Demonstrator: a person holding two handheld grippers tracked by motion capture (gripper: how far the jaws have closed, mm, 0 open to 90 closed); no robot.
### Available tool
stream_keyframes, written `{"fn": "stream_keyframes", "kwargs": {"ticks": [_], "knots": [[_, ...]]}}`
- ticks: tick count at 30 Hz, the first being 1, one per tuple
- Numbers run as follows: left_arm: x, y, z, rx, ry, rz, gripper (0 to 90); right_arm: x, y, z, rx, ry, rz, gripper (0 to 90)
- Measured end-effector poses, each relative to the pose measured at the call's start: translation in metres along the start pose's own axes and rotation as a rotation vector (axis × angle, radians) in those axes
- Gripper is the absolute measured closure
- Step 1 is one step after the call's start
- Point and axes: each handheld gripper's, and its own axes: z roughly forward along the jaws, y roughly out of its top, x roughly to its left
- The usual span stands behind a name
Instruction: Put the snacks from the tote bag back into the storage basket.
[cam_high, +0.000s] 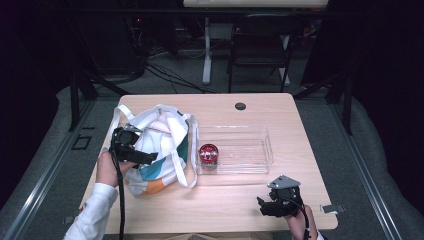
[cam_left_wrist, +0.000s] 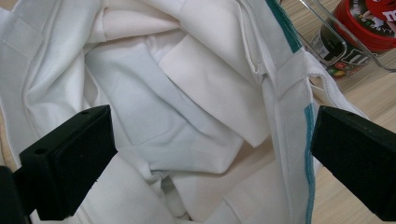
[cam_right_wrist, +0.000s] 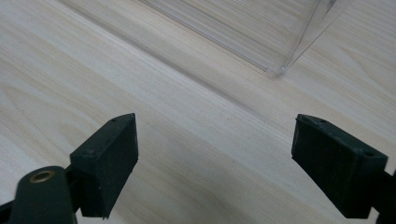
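At the left of the pale wooden tabletop (cam_high: 230, 200) lay our soft white canvas tote bag with teal and orange panels (cam_high: 160, 150), slumped and open. Our left gripper (cam_left_wrist: 210, 158) hovered over its mouth, jaws wide apart, gripping nothing. We judged the cloth light, limp and unbreakable, best pinched at the stitched rim or a strap. Our right gripper (cam_right_wrist: 229, 163) waited, jaws spread, near the clear plastic tray (cam_high: 260, 150).

Bare tabletop (cam_high: 235, 200) runs along the near edge; the tote bag (cam_high: 160, 150) and clear tray (cam_high: 245, 147) block the middle.
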Motion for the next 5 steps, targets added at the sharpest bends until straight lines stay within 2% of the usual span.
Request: {"fn": "stream_keyframes", "kwargs": {"ticks": [5], "knots": [[-0.0004, 0.0011, -0.0014, 0.01, -0.007, 0.015, 0.5, 0.0008, 0.0003, 0.0, -0.003, -0.003, -0.005, 14.1]]}}
